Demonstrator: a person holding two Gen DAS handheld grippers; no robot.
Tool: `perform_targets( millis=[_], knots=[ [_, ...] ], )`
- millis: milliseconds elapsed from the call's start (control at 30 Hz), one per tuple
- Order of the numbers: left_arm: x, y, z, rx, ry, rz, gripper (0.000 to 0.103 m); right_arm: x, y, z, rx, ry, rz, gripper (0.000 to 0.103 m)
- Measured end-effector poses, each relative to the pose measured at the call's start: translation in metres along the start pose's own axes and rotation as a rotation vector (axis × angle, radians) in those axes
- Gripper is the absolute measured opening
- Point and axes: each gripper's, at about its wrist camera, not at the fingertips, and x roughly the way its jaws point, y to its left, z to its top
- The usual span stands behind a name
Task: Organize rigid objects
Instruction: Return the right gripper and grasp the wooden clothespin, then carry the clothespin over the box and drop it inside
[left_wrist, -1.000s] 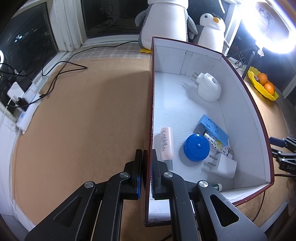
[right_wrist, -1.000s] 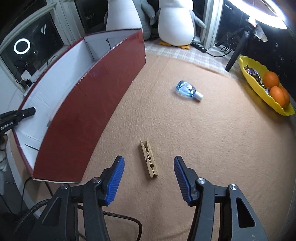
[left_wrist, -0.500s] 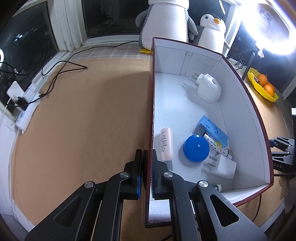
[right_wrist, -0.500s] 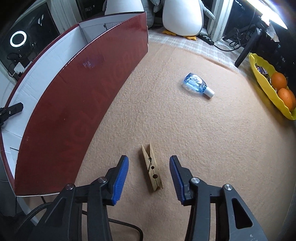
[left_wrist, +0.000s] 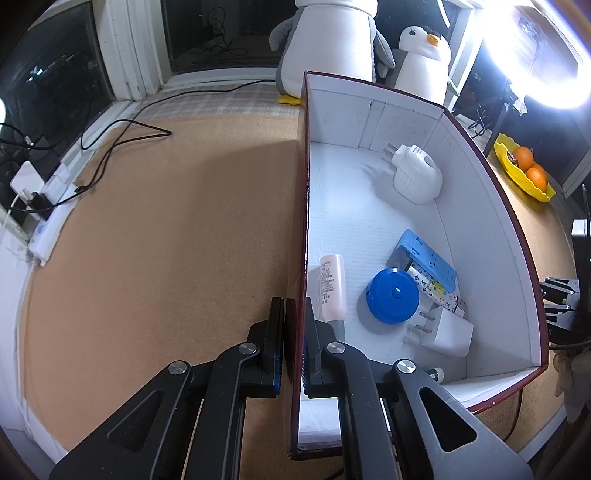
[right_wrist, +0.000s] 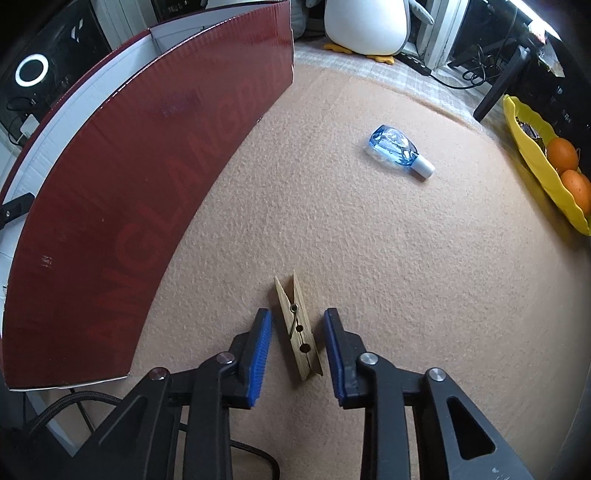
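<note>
since the earlier frame the right gripper (right_wrist: 297, 345) had come down over the wooden clothespin (right_wrist: 297, 328) and its blue-padded fingers (right_wrist: 258, 354) had drawn inward from a wide spread; the jaws were closing, with a slim gap showing on each side of the peg, pads not yet pressing on it. clothespin: flat on the tan felt mat (right_wrist: 369, 258), lying lengthwise between the two fingers, its forked end reaching out beyond the fingertips and angled slightly toward the box, its holed end back between the pads, nearer the right-hand pad. left gripper (left_wrist: 293, 325): unchanged, fingers together and clamped on the near side wall of the red box (left_wrist: 517, 236), one finger outside and one inside. box interior, white-lined: pink tube (left_wrist: 331, 288) just beside the inner finger; round blue lid (left_wrist: 393, 295); blue flat case (left_wrist: 428, 260) leaning over a patterned item; white plug adapter (left_wrist: 447, 330) near the front corner; white domed plug (left_wrist: 417, 177) by the far wall. on the mat, well apart from the clothespin: small blue bottle (right_wrist: 397, 149) on its side, white cap. yellow dish (right_wrist: 535, 155) holding oranges at the mat's right edge. plush penguins (left_wrist: 424, 62) behind the box.
</note>
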Motion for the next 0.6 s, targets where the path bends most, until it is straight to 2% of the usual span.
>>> perform_targets(
  millis=[67, 333, 600],
  knots=[
    [0.0, 0.0, 0.0, 0.0, 0.001, 0.0, 0.006, 0.0, 0.0, -0.001, 0.004, 0.001, 0.003, 0.011],
    [0.001, 0.0, 0.0, 0.006, 0.001, 0.0, 0.006, -0.008, -0.002, -0.009, 0.047, -0.032, -0.003, 0.011],
    [0.0, 0.0, 0.0, 0.005, 0.0, 0.002, 0.006, -0.06, 0.0, -0.001, 0.07, -0.159, 0.018, 0.011]
  ],
)
